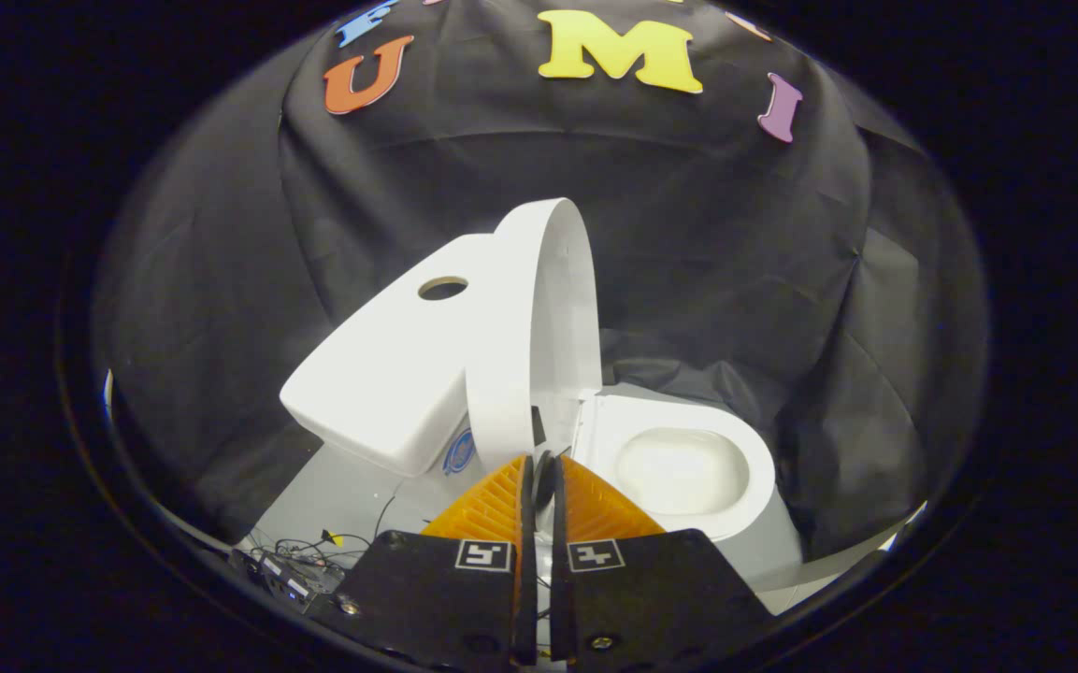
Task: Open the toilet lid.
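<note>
no word, brand or number can be read here. two square black-and-white coded markers (483, 555) sit on the body of the gripper (541, 467), one behind each finger (patterns, not letters). its fingers stand nearly together with nothing pressed between them, tips just short of the raised toilet lid (539, 318). a round blue sticker (460, 452) shows under the tank (389, 374), too small and half hidden to make out.

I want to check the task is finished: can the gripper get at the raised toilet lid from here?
Probably yes: the gripper, jaws nearly closed, sits just before the lower edge of the upright lid, with nothing between them.
</note>
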`<state>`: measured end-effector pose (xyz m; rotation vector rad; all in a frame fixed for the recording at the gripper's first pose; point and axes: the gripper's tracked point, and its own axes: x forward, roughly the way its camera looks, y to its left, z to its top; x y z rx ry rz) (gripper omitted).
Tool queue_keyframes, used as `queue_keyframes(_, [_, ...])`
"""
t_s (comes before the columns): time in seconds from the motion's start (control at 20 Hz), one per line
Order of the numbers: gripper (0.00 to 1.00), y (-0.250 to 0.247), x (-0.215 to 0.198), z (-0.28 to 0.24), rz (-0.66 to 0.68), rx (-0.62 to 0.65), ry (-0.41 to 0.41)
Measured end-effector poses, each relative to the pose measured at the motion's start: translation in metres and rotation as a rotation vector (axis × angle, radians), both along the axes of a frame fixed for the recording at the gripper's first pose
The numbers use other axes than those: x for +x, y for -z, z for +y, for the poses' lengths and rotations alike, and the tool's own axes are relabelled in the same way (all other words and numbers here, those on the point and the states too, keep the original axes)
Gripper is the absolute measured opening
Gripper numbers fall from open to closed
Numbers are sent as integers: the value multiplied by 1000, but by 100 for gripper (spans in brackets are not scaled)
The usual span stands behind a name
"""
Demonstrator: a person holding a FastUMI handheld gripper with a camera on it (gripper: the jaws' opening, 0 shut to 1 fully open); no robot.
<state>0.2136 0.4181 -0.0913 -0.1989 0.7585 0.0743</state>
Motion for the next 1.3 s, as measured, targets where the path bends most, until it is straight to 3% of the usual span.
queue_keyframes(0.45, [9, 1, 1, 8, -54, -117, -56])
queue_keyframes(0.8, [17, 10, -10, 5, -60, -202, -112])
queue_keyframes(1.0, [22, 15, -24, 4, -44, -121, -137])
queue_keyframes(1.1, [29, 14, -32, 3, -43, -19, -136])
queue_keyframes(1.15, [37, 15, -35, -5, -45, 2, -127])
queue_keyframes(1.3, [42, 6, -41, -30, -82, 25, -108])
